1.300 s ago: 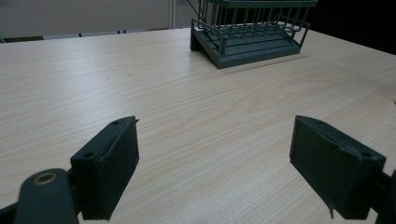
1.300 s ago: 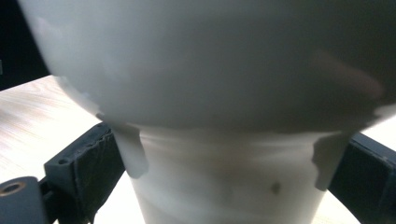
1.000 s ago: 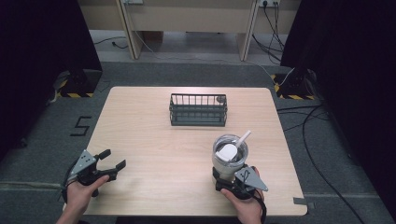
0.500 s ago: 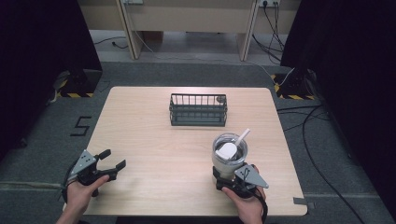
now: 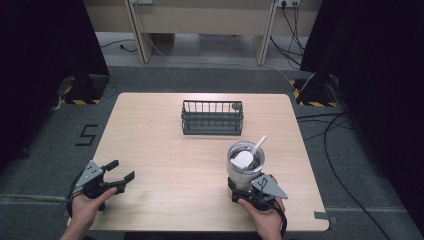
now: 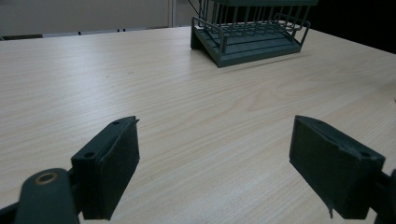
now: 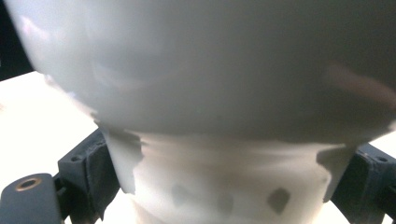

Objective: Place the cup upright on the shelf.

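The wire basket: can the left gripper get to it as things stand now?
Probably yes. The left gripper is open and holds nothing, and bare table lies between it and the wire basket. The tumbler, in the right gripper, stands off to the side.

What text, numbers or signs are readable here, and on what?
"5": dark mark on the grey floor left of the table.
No lettering can be made out on the tumbler, the wire rack or either gripper.
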### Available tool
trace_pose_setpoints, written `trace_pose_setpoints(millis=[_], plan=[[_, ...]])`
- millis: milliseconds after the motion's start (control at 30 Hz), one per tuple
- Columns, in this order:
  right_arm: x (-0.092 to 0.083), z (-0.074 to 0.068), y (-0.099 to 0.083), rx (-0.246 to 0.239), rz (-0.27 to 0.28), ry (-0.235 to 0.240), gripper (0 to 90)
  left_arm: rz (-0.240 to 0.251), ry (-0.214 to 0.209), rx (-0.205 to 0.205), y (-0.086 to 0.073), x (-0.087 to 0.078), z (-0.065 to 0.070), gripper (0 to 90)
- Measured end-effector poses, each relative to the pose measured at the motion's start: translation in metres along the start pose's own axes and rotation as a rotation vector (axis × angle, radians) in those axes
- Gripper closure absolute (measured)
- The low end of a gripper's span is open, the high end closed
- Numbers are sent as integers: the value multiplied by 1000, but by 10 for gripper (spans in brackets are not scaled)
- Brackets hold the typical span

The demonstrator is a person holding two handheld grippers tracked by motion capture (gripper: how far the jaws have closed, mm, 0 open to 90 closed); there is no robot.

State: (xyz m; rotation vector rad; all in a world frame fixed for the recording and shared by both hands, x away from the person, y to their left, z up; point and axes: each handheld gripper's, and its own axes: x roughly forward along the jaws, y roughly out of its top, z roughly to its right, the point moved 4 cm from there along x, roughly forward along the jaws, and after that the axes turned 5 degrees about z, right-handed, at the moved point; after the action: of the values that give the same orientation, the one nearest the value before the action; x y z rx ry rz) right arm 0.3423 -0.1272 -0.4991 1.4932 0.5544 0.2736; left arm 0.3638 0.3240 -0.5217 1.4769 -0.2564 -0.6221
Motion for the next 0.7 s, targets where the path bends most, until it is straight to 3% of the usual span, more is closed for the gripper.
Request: trace_pose_setpoints(millis=[700], plan=[[2,11,31,-18,63,-15,112,2,5,-5,0,-1,-1,157]])
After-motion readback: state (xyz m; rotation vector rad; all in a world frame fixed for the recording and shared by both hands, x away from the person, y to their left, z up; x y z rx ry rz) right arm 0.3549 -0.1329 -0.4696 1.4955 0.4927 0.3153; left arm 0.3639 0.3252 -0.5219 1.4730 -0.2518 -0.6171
